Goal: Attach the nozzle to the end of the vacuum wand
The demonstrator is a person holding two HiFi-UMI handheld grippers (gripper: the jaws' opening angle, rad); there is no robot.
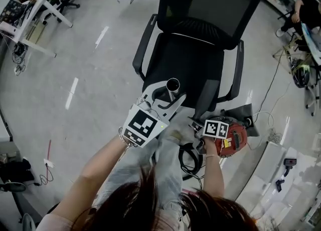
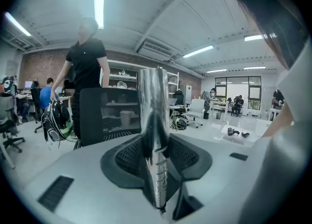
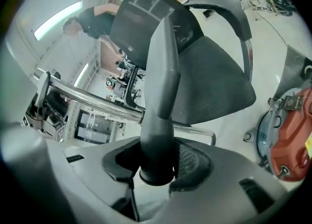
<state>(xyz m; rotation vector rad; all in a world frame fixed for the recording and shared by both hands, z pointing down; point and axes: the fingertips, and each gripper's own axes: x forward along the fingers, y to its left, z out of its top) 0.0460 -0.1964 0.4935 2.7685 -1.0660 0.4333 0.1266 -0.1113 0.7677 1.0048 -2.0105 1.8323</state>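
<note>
My left gripper (image 2: 155,169) is clamped on the vacuum wand (image 2: 153,121), a polished chrome tube standing straight up the middle of the left gripper view between my dark ribbed pads. In the head view its open round end (image 1: 172,85) sits just above centre, over the front edge of the black office chair (image 1: 195,39). I judge the tube rigid and fairly light, but slick enough to twist or slide in the pads. A hold close to the open end, as I have it, should stop it levering about when I push.

My right gripper (image 3: 158,162) is closed round the nozzle (image 3: 163,86), a crevice piece in dark grey matt plastic. It has a round collar low in the frame at my jaws, and it flattens and tapers toward the upper middle. It looks light and stiff, with thin walls that would flex if squeezed hard, so the thick round part near the collar is the place to grip. In the head view the nozzle (image 1: 205,102) lies right of centre, near the wand's end but apart from it.

The wand also crosses the left of the right gripper view as a bright bar, and the red vacuum canister (image 3: 292,140) shows at the right edge
</note>
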